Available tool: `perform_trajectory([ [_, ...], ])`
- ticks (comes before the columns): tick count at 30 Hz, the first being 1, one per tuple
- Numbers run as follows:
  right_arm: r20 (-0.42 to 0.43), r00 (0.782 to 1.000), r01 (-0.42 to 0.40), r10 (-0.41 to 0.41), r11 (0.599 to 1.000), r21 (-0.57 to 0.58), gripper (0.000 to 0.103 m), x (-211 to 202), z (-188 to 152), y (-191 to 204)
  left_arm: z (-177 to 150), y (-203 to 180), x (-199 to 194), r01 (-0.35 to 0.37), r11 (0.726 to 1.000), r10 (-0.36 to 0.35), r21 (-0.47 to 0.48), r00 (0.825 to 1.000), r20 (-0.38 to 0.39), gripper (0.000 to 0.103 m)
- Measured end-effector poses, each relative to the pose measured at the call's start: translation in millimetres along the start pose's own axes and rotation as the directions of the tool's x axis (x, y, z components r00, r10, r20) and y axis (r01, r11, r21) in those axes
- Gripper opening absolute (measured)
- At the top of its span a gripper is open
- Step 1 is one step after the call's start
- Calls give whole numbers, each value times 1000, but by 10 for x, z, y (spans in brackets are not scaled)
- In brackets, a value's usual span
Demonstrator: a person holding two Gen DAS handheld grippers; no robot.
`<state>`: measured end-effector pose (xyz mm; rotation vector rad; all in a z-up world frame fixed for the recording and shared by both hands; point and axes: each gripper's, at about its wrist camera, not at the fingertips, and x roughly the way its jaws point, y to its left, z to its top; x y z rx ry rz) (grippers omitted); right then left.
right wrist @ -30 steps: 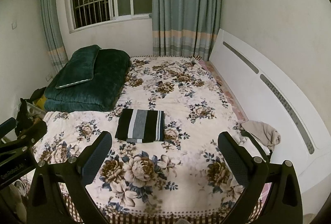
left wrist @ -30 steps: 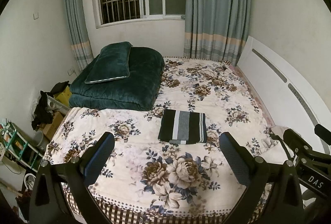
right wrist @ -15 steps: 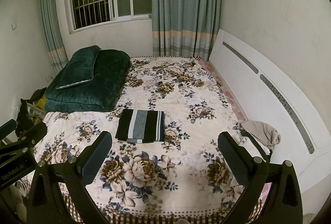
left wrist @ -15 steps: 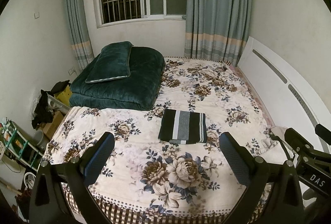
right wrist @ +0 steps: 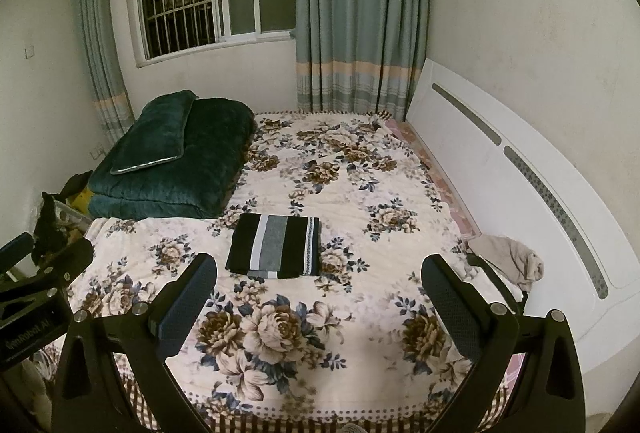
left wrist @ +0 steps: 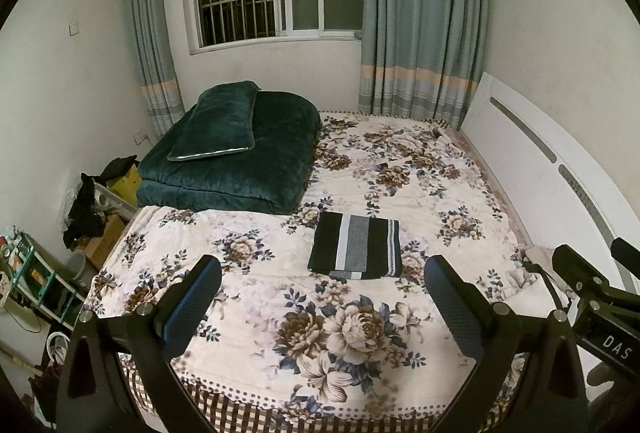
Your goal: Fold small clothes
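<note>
Nothing moves since a second ago: both grippers, left [left wrist: 322, 307] and right [right wrist: 318, 305], hang released; shirt [right wrist: 275, 247] lies folded, apparently finished.

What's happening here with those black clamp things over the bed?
A person holds a gripper in each hand for folding small clothes. The left gripper and right gripper are both open and empty, above the near edge of the floral bedspread. A striped garment lies folded on it; a beige garment sits crumpled by the headboard.
</note>
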<state>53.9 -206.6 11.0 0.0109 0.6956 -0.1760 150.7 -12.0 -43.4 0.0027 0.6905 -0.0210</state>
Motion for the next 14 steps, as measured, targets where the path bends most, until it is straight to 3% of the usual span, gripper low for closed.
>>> perform_trajectory([
  [14,-1,1000,4,-4,1000,4,103,-49,-48,-6,13,16,-11,6,1000,-6,-2,1000,-7,103],
])
